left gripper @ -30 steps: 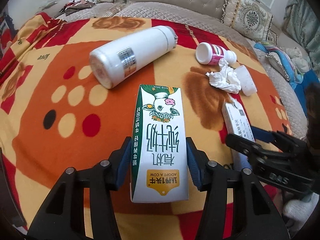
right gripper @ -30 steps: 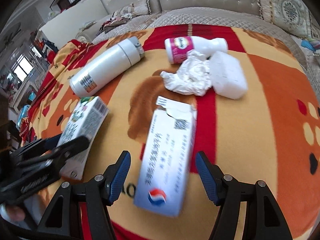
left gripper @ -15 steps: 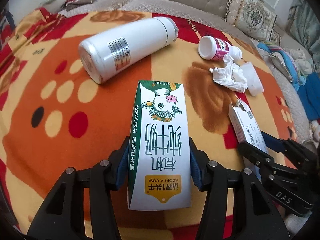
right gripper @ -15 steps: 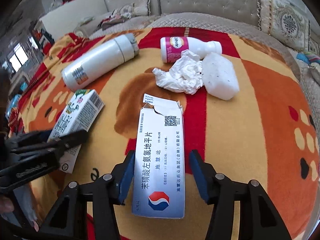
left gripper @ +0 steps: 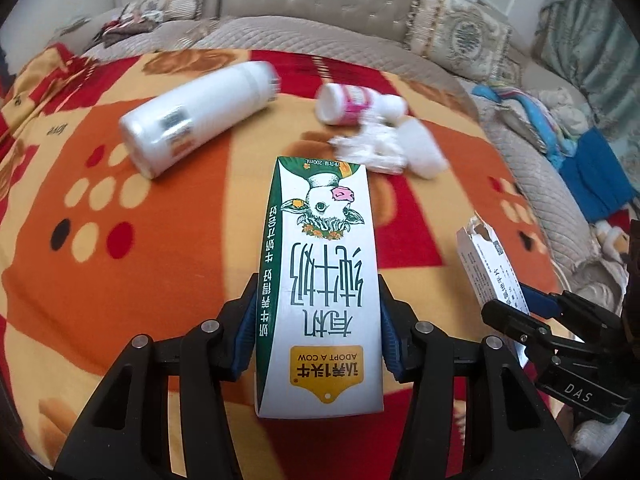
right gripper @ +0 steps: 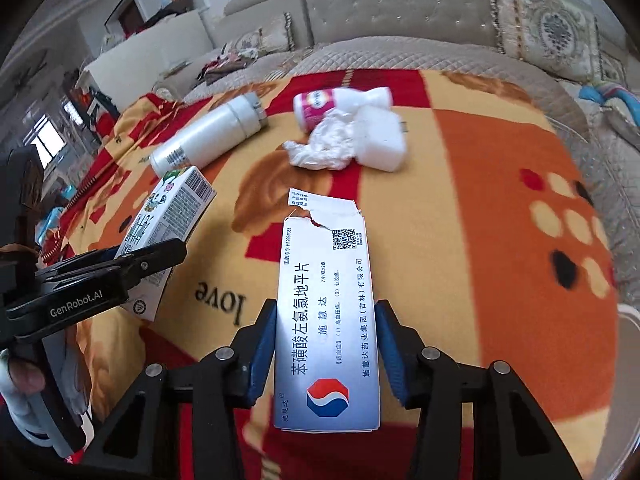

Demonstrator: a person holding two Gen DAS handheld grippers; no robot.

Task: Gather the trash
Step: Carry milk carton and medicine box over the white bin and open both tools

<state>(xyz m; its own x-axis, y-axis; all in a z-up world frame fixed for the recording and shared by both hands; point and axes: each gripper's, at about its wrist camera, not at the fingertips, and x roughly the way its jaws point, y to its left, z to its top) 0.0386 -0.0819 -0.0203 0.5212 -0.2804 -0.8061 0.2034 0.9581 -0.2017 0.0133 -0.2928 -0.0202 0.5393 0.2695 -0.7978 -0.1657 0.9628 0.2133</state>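
A green and white milk carton [left gripper: 320, 272] with a cow on it sits between the blue pads of my left gripper [left gripper: 317, 292], which is shut on its sides. The same carton [right gripper: 172, 216] shows at the left of the right wrist view. My right gripper [right gripper: 326, 312] has a white medicine box [right gripper: 326, 320] with a torn top between its jaws. They are closing, and the pads touch both long edges. That box [left gripper: 492, 272] also appears at the right of the left wrist view. Both items hang above the orange and red blanket [left gripper: 120, 280].
On the blanket beyond lie a white thermos bottle [right gripper: 212, 136], a small pink-labelled bottle [right gripper: 332, 104], a crumpled tissue [right gripper: 324, 144] and a white packet [right gripper: 380, 140]. A grey quilted sofa back [right gripper: 400, 12] with cushions runs behind. A hand [right gripper: 24, 376] holds the left gripper's handle.
The right jaws have narrowed onto the medicine box, which now stands straight between the pads and has risen off the blanket. The left gripper has shifted with the carton in it.
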